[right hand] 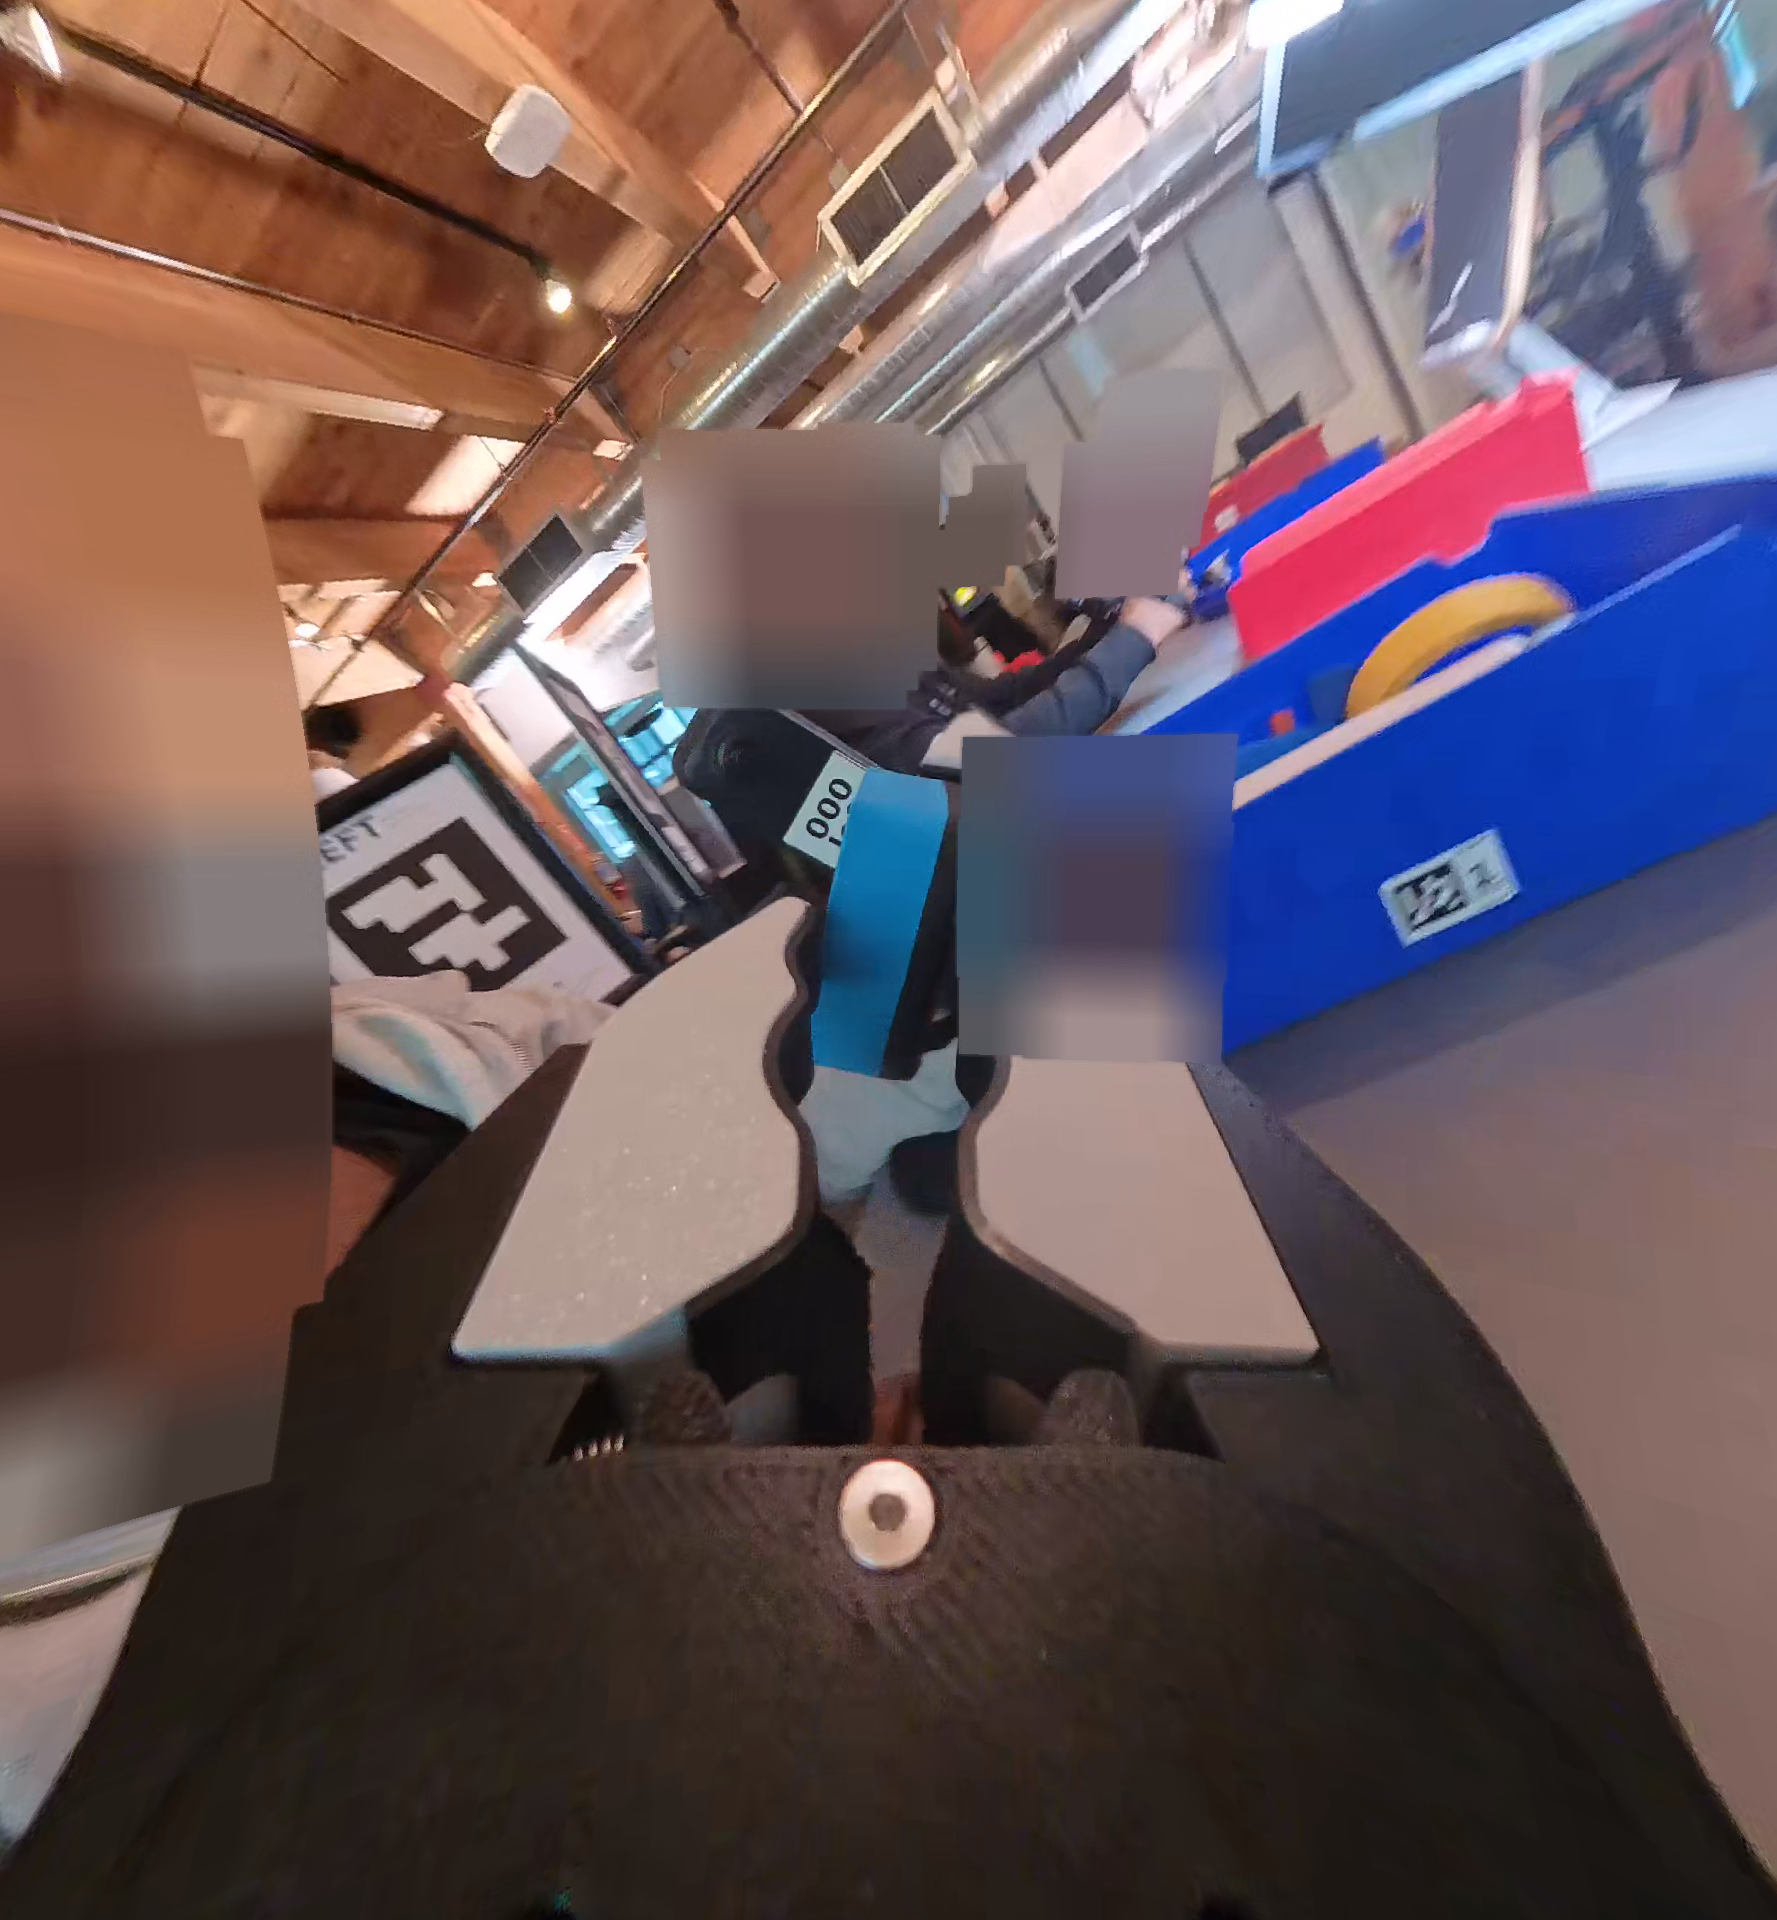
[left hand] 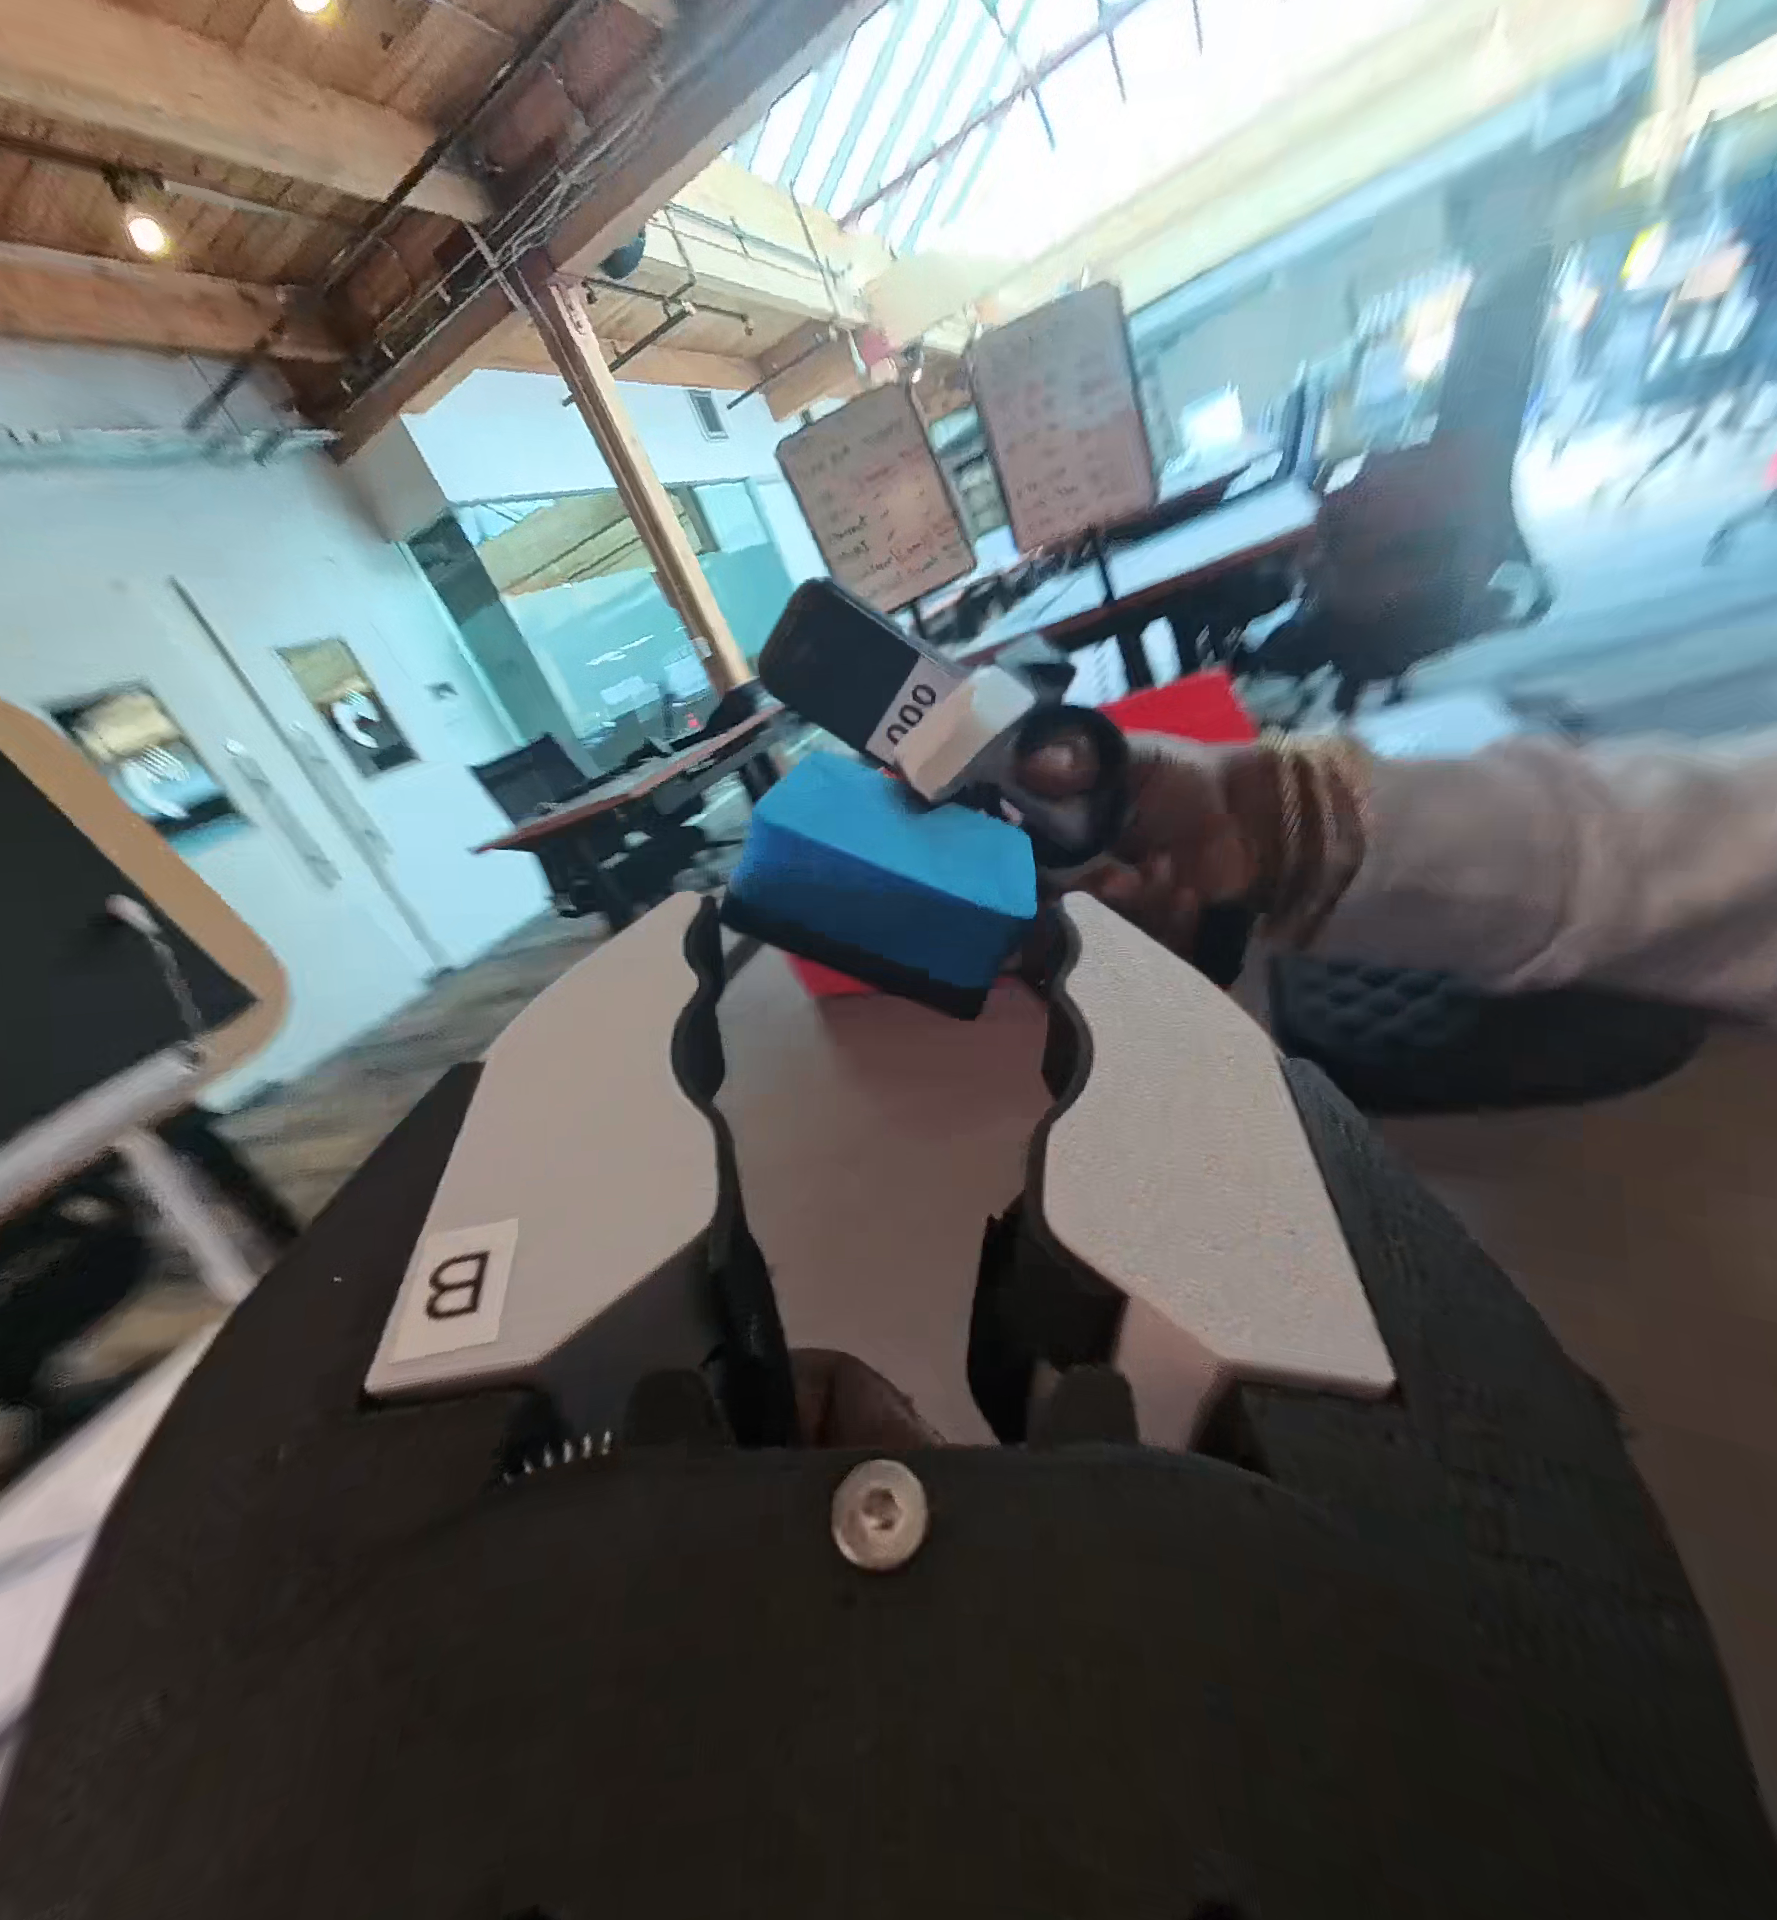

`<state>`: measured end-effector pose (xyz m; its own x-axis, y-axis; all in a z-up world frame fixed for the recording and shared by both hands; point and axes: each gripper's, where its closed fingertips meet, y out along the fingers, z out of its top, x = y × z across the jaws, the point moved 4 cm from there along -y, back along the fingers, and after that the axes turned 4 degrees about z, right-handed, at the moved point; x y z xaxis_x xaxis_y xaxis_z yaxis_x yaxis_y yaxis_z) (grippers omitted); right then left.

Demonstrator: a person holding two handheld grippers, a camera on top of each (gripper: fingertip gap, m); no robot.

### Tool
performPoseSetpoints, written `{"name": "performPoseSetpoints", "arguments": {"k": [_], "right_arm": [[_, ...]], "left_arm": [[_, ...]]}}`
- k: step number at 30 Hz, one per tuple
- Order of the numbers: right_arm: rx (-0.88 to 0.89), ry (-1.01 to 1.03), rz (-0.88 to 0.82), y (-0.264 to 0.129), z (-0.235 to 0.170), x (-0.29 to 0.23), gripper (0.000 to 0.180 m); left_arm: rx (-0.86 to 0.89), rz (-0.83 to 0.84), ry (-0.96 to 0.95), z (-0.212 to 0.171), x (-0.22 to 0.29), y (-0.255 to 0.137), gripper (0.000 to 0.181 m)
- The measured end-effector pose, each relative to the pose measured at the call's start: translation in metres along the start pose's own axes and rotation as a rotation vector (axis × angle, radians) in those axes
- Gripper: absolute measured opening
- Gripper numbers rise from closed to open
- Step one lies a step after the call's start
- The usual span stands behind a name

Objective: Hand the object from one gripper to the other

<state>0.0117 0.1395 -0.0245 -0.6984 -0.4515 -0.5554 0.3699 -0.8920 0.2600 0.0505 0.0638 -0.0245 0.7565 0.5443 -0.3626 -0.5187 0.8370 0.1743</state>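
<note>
Gripping a blue sponge [right hand: 879, 935] between its fingertips, the right gripper [right hand: 889, 987] holds it aloft; the left gripper [left hand: 879, 935] stands spread just beneath the sponge.

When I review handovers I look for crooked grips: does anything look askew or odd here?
The blue block sits skewed, with one corner dipping between the spread fingers of the left gripper, while the right gripper appears to pinch it. Nothing else stands out.

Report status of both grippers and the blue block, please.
Right gripper shut on blue foam block with black base. Left gripper open around it. Nothing blocking.
</note>
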Motion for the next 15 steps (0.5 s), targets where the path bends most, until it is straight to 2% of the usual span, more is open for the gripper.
{"name": "performPoseSetpoints", "arguments": {"k": [1,4,7,9,11,15], "right_arm": [[0.015,-0.054,-0.011,-0.001,0.003,-0.001,0.023],[0.036,-0.242,-0.033,-0.003,0.01,-0.011,0.023],[-0.021,-0.419,-0.11,0.001,0.009,-0.015,0.023],[-0.047,-0.482,-0.126,0.004,0.006,-0.017,0.023],[-0.062,-0.508,-0.129,0.007,0.004,-0.017,0.023],[-0.064,-0.478,-0.121,0.008,0.003,-0.016,0.023]], "left_arm": [[0.018,-0.02,-0.107,0.003,-0.002,-0.001,0.063],[0.036,-0.107,-0.436,0.005,-0.008,-0.003,0.067],[0.08,-0.186,-0.603,0.007,-0.006,-0.003,0.058],[0.092,-0.183,-0.601,0.008,-0.005,-0.003,0.049],[0.073,-0.18,-0.551,0.006,-0.003,-0.003,0.028],[0.087,-0.15,-0.451,0.006,-0.004,-0.004,0.023]]}}
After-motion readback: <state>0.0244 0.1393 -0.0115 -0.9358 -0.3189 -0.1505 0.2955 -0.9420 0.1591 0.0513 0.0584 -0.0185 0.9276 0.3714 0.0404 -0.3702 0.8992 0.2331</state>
